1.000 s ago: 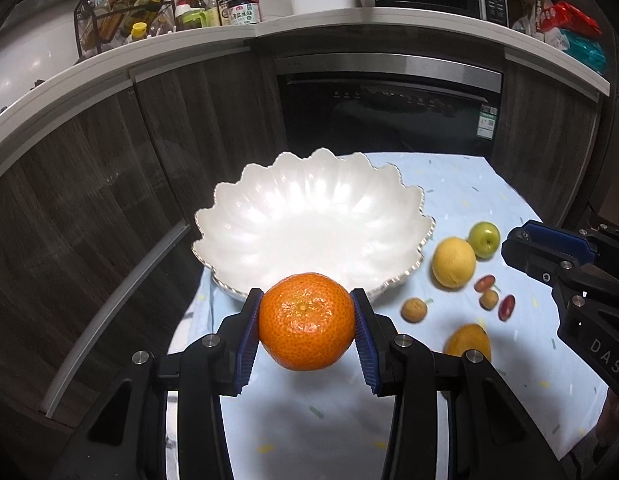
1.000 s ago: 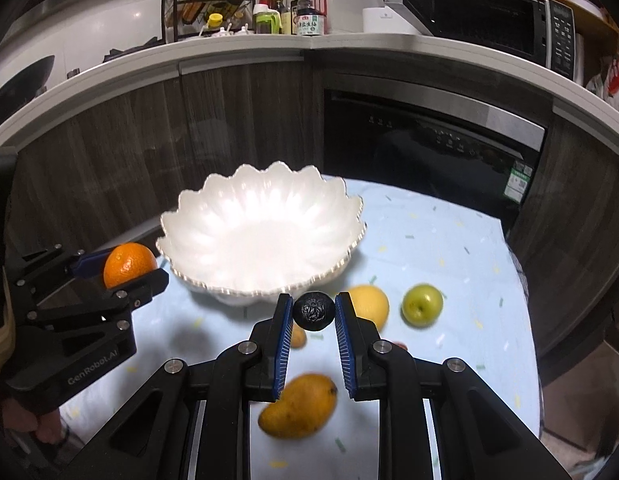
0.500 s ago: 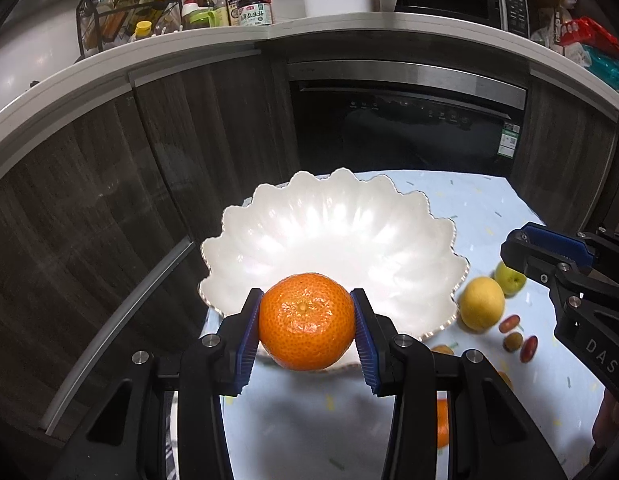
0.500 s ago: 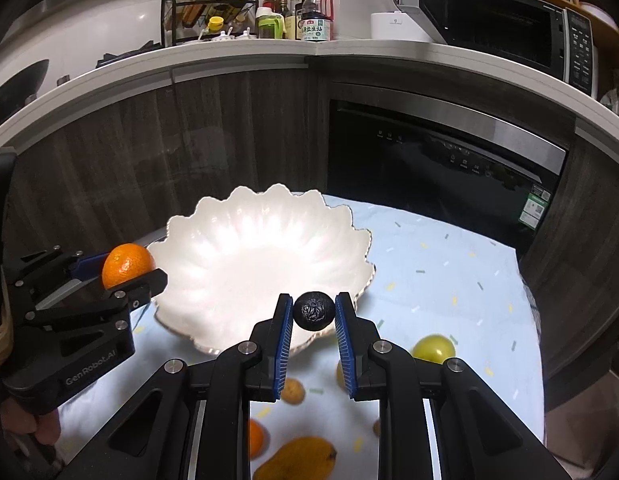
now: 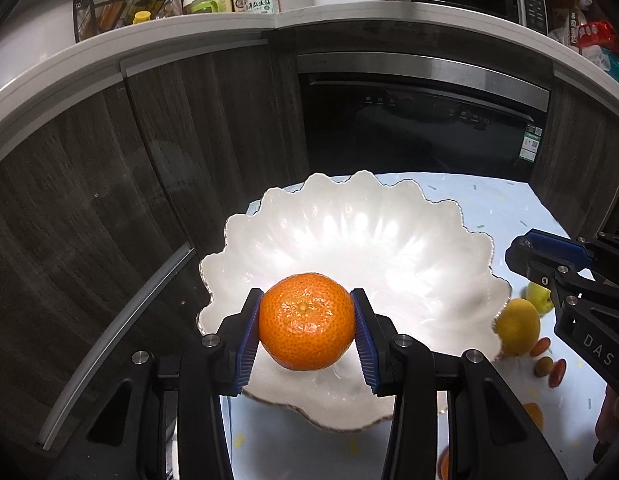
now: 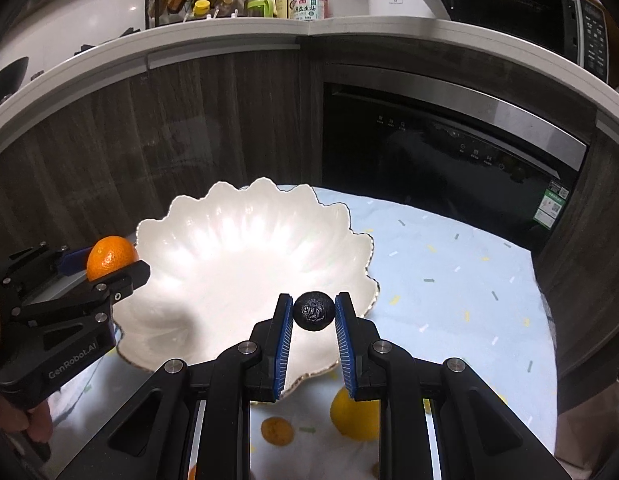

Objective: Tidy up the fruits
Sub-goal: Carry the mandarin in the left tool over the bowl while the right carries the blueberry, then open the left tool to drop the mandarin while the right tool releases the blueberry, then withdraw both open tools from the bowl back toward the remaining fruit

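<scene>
My left gripper [image 5: 307,322] is shut on an orange mandarin [image 5: 307,320], held above the near part of the white scalloped bowl [image 5: 409,240]. In the right wrist view the same mandarin [image 6: 109,256] and left gripper [image 6: 113,266] hover over the bowl's [image 6: 229,248] left rim. My right gripper [image 6: 313,312] is shut on a small dark wrinkled fruit [image 6: 313,311] above the bowl's near right edge. The right gripper [image 5: 549,260] also shows at the right of the left wrist view. The bowl holds nothing.
On the light blue tablecloth [image 6: 449,272] lie a yellow fruit [image 5: 517,326], a green fruit [image 5: 537,294] and small reddish fruits [image 5: 549,368]. A small orange fruit [image 6: 275,430] and the yellow fruit [image 6: 353,416] lie below my right gripper. Dark cabinets and a dishwasher [image 6: 449,152] stand behind.
Both grippers have moved forward over the bowl with their fruits still held. The bowl looks nearer and lower in both views. The loose fruits have slid toward the bottom edge.
</scene>
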{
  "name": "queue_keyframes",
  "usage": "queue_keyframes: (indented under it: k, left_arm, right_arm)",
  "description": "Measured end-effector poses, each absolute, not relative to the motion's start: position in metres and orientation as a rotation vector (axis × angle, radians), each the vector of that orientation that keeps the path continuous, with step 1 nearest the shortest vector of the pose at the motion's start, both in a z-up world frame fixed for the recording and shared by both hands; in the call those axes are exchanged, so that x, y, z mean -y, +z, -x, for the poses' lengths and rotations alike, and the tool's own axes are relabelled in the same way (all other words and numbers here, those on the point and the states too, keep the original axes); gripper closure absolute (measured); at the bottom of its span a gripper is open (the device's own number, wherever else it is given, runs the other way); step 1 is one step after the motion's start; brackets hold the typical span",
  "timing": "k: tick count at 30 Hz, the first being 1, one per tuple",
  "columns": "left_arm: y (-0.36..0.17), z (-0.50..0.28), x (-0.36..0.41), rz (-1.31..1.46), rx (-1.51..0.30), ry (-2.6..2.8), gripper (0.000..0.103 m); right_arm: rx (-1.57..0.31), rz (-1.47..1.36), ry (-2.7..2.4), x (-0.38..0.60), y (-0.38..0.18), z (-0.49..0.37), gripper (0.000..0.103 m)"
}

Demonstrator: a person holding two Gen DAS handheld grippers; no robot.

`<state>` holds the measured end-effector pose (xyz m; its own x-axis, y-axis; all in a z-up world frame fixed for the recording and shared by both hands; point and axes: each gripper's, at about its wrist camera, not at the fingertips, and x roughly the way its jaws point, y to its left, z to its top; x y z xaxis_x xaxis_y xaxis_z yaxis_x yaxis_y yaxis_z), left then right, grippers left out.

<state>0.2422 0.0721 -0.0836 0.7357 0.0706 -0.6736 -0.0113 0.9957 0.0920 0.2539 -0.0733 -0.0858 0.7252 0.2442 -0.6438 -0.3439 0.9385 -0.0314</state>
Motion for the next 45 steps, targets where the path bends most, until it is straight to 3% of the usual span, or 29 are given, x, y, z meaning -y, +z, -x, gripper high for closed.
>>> queue_keyframes:
  k: [13,15,16,17,23,26,29,45]
  left_arm:
    - [-0.108,-0.266,-0.083,-0.070,-0.823,0.025,0.059]
    - [-0.110,-0.266,-0.083,-0.073,-0.835,0.027,0.056]
    - [-0.110,-0.266,-0.083,-0.078,-0.833,0.031,0.047]
    - [-0.109,-0.265,-0.082,-0.084,-0.824,0.040,0.039]
    - [-0.101,-0.261,-0.085,-0.080,-0.807,0.062,0.034]
    - [-0.096,-0.257,-0.084,-0.084,-0.791,0.075,0.025]
    - [-0.091,-0.251,-0.081,-0.097,-0.777,0.082,0.022]
    - [-0.066,-0.226,-0.050,-0.123,-0.724,0.034,0.020]
  right_arm:
    - [-0.779,0.139,0.334,0.065,-0.109,-0.276,0.080]
    - [-0.793,0.138,0.337,0.063,-0.111,-0.278,0.080]
    - [-0.795,0.137,0.335,0.063,-0.111,-0.279,0.080]
    - [-0.800,0.135,0.335,0.063,-0.112,-0.279,0.078]
    - [-0.780,0.121,0.297,0.068,-0.105,-0.276,0.049]
    - [-0.767,0.116,0.286,0.072,-0.101,-0.273,0.043]
    - [-0.753,0.113,0.275,0.075,-0.097,-0.268,0.038]
    - [-0.690,0.087,0.220,0.112,-0.065,-0.240,0.038]
